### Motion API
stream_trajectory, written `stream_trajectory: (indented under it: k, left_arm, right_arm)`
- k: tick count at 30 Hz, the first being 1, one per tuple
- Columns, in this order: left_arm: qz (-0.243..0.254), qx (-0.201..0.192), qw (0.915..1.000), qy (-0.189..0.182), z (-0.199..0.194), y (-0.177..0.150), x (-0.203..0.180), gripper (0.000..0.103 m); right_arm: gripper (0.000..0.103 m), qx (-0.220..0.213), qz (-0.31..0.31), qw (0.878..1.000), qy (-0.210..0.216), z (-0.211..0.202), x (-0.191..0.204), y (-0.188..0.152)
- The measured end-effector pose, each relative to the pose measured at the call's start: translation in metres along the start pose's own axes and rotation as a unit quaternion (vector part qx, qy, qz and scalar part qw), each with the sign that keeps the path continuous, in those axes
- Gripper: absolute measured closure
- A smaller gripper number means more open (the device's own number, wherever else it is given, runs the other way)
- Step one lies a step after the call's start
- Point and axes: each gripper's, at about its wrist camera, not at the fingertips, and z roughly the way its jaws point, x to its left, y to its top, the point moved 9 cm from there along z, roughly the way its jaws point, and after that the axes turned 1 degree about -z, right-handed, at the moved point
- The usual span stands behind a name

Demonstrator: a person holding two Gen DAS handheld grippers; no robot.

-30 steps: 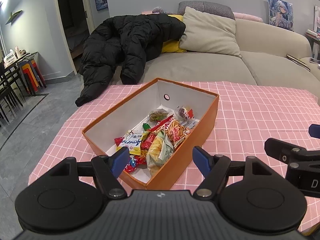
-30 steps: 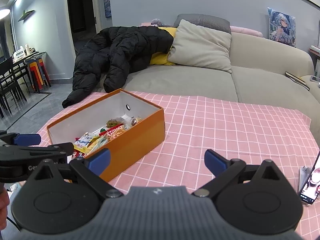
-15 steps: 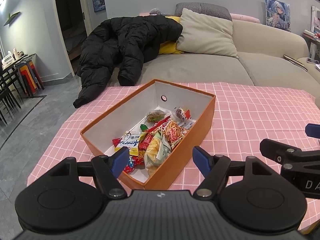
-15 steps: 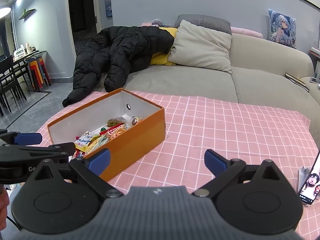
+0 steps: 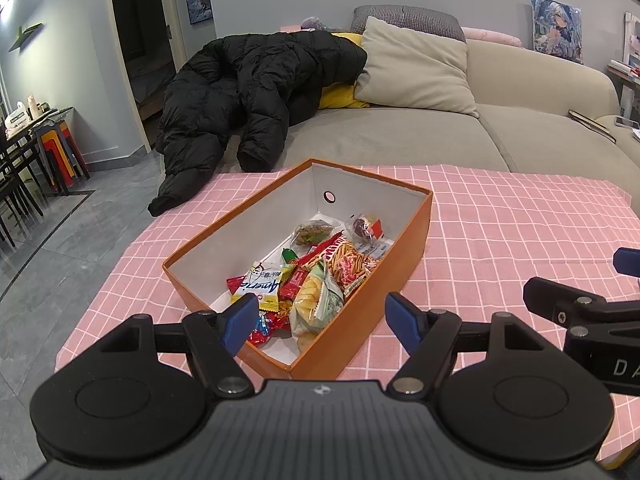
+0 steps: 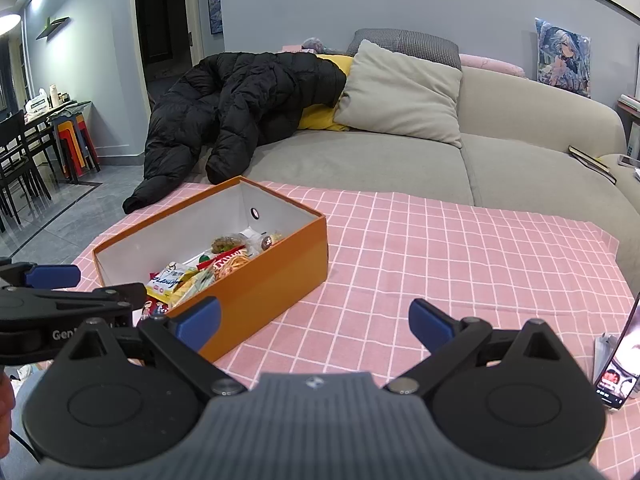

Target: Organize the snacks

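**Both claws wide over the snack box**

My left claw [image 5: 322,318] hangs spread wide and empty above the near corner of the orange box [image 5: 394,264], its blue fingertips [image 5: 240,320] straddling that corner without touching it. My right claw [image 6: 314,322] is spread wide too and holds nothing, over bare pink checked cloth [image 6: 460,264] to the right of the box.

The box sits open on the bench, set at an angle, towards the left side of the cloth. The snacks [image 5: 316,276] lie piled inside it, mostly along its right wall and near end: a yellow-and-white packet [image 5: 260,288], a pale chip bag [image 5: 316,302], an orange-red packet [image 5: 350,262], and small wrapped pieces towards the far end.

A phone [image 6: 618,364] stands propped at the near right edge of the bench. Beyond the bench, a black puffer coat [image 5: 248,92] sprawls on the grey sofa [image 5: 400,140].
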Motion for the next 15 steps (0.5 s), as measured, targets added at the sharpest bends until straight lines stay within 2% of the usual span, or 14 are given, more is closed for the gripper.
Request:
stream_trajectory:
  k: [15]
  left_arm:
    - [-0.001, 0.000, 1.0000, -0.001, -0.0016, 0.0012, 0.0015, 0.018]
  right_arm:
    - [0.006, 0.001, 0.001, 1.000, 0.000, -0.0013, -0.0028, 0.0012]
